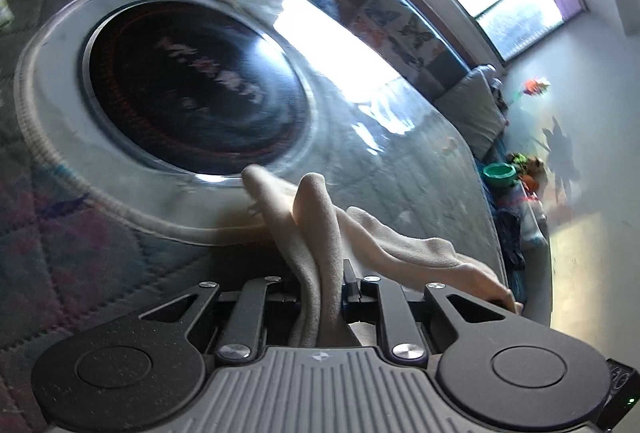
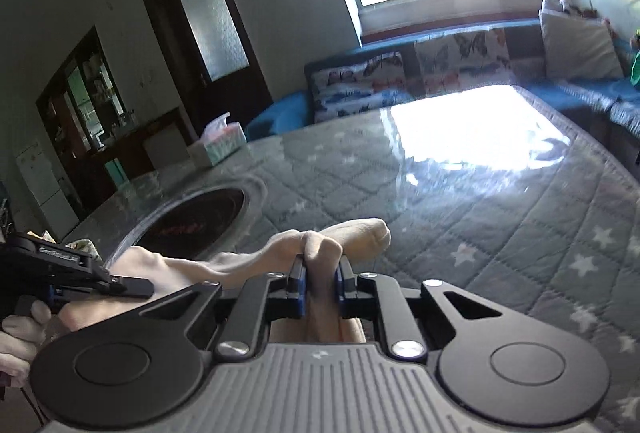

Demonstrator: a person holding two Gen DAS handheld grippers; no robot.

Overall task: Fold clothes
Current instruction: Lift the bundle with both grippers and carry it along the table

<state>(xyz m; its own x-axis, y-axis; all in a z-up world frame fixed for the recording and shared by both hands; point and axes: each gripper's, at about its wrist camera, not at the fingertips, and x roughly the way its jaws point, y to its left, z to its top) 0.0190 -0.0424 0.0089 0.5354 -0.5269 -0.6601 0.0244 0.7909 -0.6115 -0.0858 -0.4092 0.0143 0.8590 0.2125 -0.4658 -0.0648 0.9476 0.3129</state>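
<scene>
Clearly the cream garment, soft knit that looks like a sock or small legging, is off the tabletop, strung between the two claws. The right claw is pinched on a bunched fold of it; the rounded end pokes out just beyond the fingertips and the rest trails away to that claw's left, toward the left claw close beside it. In the left wrist view the left claw is likewise clamped on a thick pleat running straight between its fingers, with loose lobes standing ahead of the tips and a flap draping to its right. So the cloth's long axis runs roughly from one claw to the other, each gripping an end region, neither plainly nearer the middle. Below and ahead lies the quilted, glass-covered tabletop with a dark round inset. Whether this is a fold being closed or the piece being spread cannot be told.
</scene>
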